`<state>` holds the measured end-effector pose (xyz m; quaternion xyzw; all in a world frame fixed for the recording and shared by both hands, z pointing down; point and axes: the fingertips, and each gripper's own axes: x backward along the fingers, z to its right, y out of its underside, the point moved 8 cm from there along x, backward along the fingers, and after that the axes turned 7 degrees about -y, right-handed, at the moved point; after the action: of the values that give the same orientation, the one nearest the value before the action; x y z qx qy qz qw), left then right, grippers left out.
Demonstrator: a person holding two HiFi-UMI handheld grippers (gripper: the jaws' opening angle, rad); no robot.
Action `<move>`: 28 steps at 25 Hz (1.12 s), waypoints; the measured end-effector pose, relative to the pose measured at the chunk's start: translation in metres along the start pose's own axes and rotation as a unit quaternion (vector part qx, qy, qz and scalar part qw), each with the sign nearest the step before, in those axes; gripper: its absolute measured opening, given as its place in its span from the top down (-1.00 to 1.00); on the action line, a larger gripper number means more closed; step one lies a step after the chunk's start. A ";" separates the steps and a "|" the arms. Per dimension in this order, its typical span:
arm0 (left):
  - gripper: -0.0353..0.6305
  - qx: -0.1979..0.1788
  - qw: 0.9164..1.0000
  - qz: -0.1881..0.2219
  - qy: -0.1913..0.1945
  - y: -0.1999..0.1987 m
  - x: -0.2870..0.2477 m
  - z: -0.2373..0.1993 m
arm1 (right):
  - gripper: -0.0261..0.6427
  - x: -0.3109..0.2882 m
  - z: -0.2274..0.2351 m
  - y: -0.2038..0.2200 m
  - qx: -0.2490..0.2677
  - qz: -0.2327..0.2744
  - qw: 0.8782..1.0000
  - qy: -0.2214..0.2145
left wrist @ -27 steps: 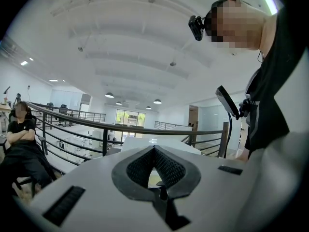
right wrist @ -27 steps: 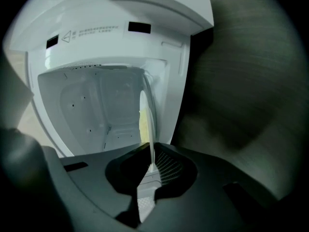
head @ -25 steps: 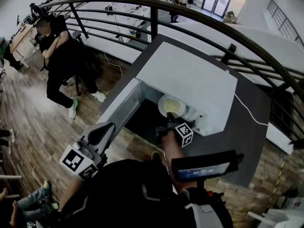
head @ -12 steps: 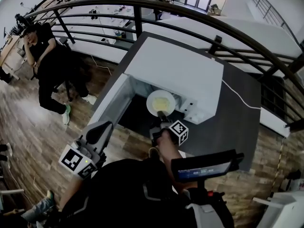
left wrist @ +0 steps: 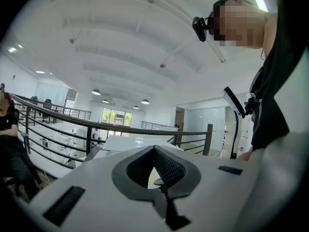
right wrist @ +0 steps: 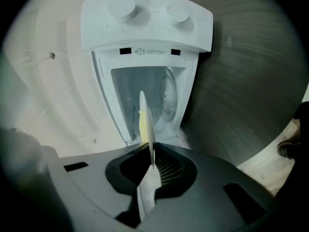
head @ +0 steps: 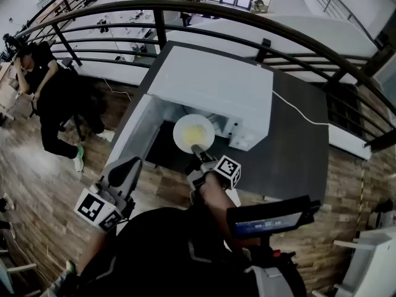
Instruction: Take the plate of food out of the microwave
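Note:
The white microwave stands on a dark table with its door swung open to the left. A white plate with yellow food hangs just in front of the open cavity, and my right gripper is shut on its near rim. The right gripper view shows the plate edge-on between the pads of the right gripper, with the empty cavity behind it. My left gripper is low at the left, away from the microwave, shut and empty; in the left gripper view it tilts upward.
A curved black railing runs behind the table. A white cable crosses the tabletop to the right of the microwave. A person in black sits at the far left on the wooden floor.
The plate has come out of the microwave cavity toward me, held by the right gripper. The left gripper has stayed low at the left.

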<state>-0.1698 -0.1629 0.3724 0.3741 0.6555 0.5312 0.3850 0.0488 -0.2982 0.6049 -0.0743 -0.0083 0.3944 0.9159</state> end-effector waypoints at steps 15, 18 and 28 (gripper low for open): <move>0.88 0.005 0.999 0.004 0.032 0.003 -0.007 0.007 | 0.86 0.045 -0.057 0.032 0.026 -0.051 0.998 -0.031; 0.88 0.001 0.999 0.006 0.036 0.001 -0.009 0.008 | 0.86 0.052 -0.070 0.037 0.029 -0.057 0.997 -0.042; 0.88 0.006 0.998 -0.007 0.058 0.012 -0.015 0.013 | 0.86 0.076 -0.090 0.042 0.046 -0.060 0.995 -0.058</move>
<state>-0.1512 -0.1691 0.3836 0.3402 0.6825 0.5452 0.3483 0.0777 -0.2265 0.5066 -0.0085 -0.0474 0.3419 0.9385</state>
